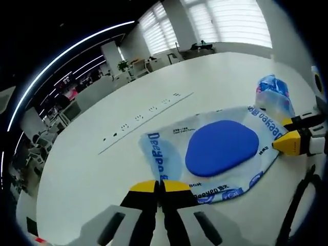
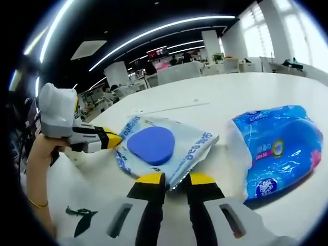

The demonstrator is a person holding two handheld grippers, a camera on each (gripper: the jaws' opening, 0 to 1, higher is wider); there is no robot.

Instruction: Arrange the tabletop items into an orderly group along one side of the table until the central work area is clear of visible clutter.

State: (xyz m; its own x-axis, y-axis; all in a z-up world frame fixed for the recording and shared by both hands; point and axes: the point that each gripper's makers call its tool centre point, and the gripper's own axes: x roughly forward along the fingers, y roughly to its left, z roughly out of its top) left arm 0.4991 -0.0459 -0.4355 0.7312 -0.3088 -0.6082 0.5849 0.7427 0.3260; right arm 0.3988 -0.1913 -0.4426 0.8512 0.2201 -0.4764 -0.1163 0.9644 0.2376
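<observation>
**Both grippers pinch a wipes pack on the white desk**

The left gripper [image 1: 160, 185] has its fingers closed on one edge of a flat, clear wet-wipes pack [image 1: 218, 154] with a blue oval lid [image 1: 221, 146]. The right gripper [image 2: 175, 178] nips the opposite edge. Just beside it lies a blue tissue package [image 2: 277, 151]. Both packs sit mid-desk [image 1: 92, 169], so tidying looks barely begun. Contents cannot be seen.

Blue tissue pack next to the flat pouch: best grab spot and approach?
Grip the tissue pack across its near, whitish end, coming in low with the right gripper. It lies flat and looks soft and bulky, so that narrower end probably fits the jaws best. The flat pouch crowds its left side.
</observation>
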